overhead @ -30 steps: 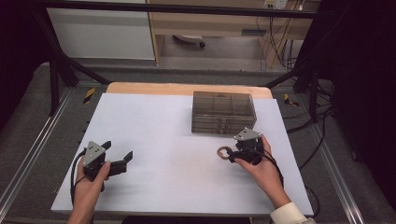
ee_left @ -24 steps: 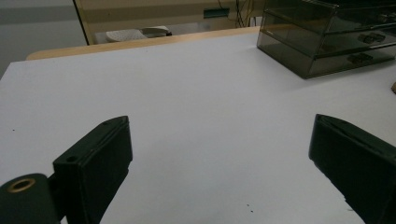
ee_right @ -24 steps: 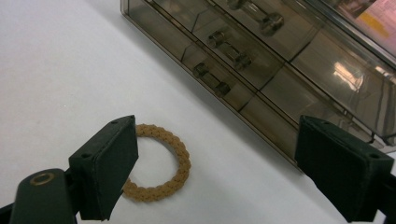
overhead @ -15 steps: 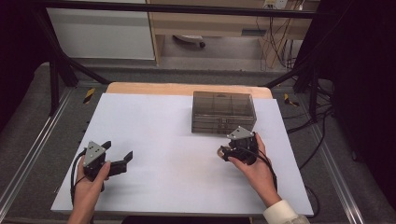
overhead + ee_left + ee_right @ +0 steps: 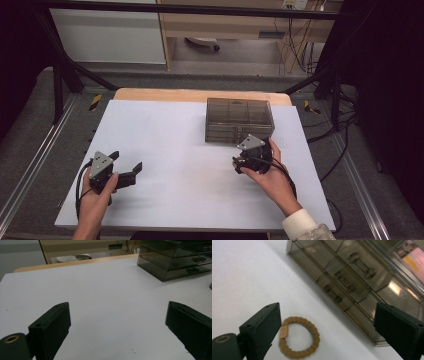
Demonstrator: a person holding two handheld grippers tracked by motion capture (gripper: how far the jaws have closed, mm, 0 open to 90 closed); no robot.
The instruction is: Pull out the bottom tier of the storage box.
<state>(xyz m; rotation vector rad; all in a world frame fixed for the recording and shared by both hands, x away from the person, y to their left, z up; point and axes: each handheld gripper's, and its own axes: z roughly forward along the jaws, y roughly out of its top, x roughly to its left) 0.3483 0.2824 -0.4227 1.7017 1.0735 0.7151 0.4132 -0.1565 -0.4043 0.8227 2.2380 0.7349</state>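
Since 1 second ago, I bring my right tool (image 5: 239,165) nearer the drawer box (image 5: 239,120); its jaws have just been opening, empty, the hair tie (image 5: 299,337) lying flat between them, near the left jaw.

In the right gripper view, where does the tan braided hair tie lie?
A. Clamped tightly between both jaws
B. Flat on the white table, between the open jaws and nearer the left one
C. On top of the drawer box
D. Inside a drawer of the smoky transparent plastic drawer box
B: the tan braided hair tie lies flat on the white table, beside the left jaw; the right gripper stands open, and the smoky transparent plastic drawer box is apart from it.
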